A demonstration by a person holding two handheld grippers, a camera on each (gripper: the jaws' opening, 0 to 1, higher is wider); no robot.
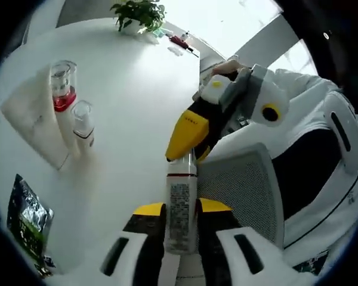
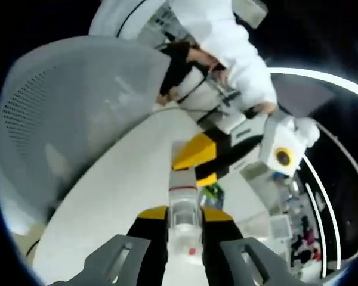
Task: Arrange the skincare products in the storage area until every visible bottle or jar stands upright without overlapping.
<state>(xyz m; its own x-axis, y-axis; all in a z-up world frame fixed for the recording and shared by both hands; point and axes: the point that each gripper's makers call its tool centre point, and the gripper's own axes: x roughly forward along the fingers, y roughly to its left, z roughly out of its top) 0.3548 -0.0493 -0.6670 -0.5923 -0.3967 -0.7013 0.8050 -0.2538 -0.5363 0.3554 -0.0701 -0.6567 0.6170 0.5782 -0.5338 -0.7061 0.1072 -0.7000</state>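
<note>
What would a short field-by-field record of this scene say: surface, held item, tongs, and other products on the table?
surface: white table
held item: white bottle, label facing the left gripper view, gripped at both ends
left tongs: shut on the bottle
right tongs: shut on the bottle's other end
standing products: red-banded bottle and small clear-capped bottle, both upright
background: potted plant, grey mesh chair

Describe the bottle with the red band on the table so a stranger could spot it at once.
On the white round table, look at the pale cloth on its left side. Two clear-capped bottles stand there upright, side by side. The red-banded bottle is the taller, farther one; its neighbour has no red.
</note>
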